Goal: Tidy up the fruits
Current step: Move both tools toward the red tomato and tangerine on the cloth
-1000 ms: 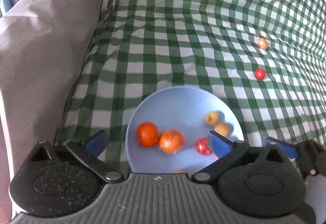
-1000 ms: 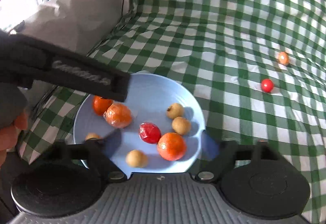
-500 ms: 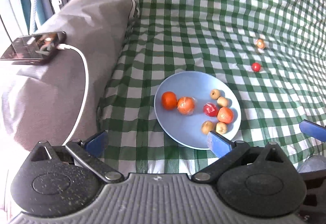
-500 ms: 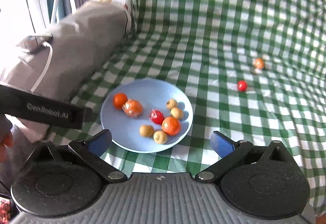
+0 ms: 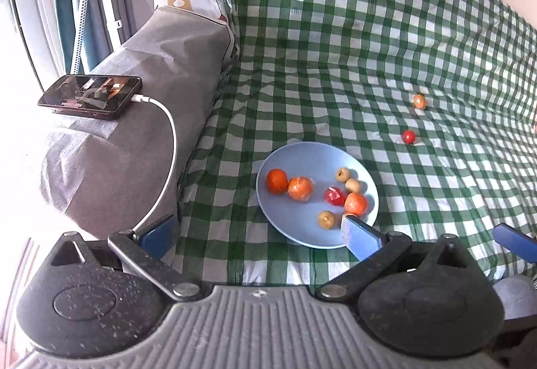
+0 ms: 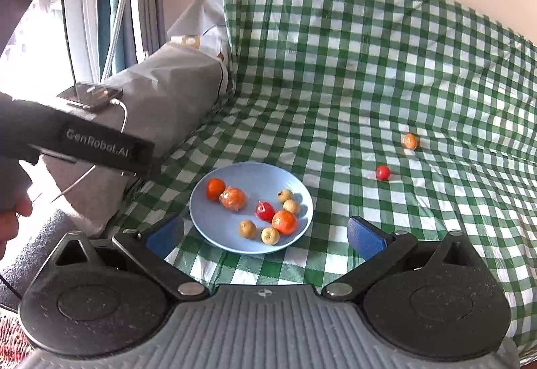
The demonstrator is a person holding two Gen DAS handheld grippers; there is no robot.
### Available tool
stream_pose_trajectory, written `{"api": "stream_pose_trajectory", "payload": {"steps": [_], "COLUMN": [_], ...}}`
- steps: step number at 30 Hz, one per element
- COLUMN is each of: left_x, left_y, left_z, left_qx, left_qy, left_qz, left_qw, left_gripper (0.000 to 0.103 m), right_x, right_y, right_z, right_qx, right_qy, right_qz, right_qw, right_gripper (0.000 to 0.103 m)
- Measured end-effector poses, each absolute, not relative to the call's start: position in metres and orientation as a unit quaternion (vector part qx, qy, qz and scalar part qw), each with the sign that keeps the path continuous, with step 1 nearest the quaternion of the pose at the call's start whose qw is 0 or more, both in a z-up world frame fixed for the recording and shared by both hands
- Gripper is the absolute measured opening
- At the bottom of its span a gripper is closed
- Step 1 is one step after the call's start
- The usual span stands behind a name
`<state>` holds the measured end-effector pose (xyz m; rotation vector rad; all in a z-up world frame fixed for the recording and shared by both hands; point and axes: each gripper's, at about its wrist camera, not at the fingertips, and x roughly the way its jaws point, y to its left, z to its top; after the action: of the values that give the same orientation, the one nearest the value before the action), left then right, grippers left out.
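A light blue plate [image 5: 302,157] [image 6: 248,171] lies on the green checked cloth and holds several fruits: oranges, a red one and small tan ones. Farther right on the cloth lie a small red fruit [image 5: 408,136] [image 6: 383,172] and a small orange fruit [image 5: 419,100] [image 6: 409,141]. My left gripper [image 5: 258,234] hangs open above and in front of the plate, nothing between its blue pads. My right gripper [image 6: 265,234] is wide open too, empty, pulled back from the plate. The left gripper's black body [image 6: 77,137] shows at the left of the right wrist view.
A grey covered bolster [image 5: 134,120] runs along the left edge of the cloth. On it rests a phone [image 5: 90,96] with a white charging cable [image 5: 167,151]. A window and curtain stand behind it. The checked cloth [image 5: 335,50] stretches far to the right and back.
Both grippers have drawn back and risen from the plate, which now looks smaller and farther. The phone and bolster have come into view. The right jaws spread a little wider.
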<state>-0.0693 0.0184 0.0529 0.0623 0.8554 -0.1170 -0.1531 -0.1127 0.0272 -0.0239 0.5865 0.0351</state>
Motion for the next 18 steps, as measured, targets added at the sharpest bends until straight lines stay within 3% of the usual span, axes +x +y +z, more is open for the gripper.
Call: {"api": "stream_pose_trajectory", "payload": {"steps": [9, 18], "left_x": [-0.073, -0.035], "left_y": [-0.003, -0.068], "left_z": [0.04, 0.04], "left_qx": [0.069, 0.071], "left_qy": [0.43, 0.439], "left_qz": [-0.071, -0.127], "left_qw": [0.897, 0.887], "left_gripper": [0.103, 0.103], "right_x": [-0.146, -0.122], "right_y": [-0.148, -0.229], "right_z": [0.008, 0.011], "right_qx": [0.091, 0.081], "right_qy": [0.317, 0.293], "right_qz": [-0.005, -0.1], "right_qw": [0.944, 0.947], "right_gripper": [0.102, 0.102]}}
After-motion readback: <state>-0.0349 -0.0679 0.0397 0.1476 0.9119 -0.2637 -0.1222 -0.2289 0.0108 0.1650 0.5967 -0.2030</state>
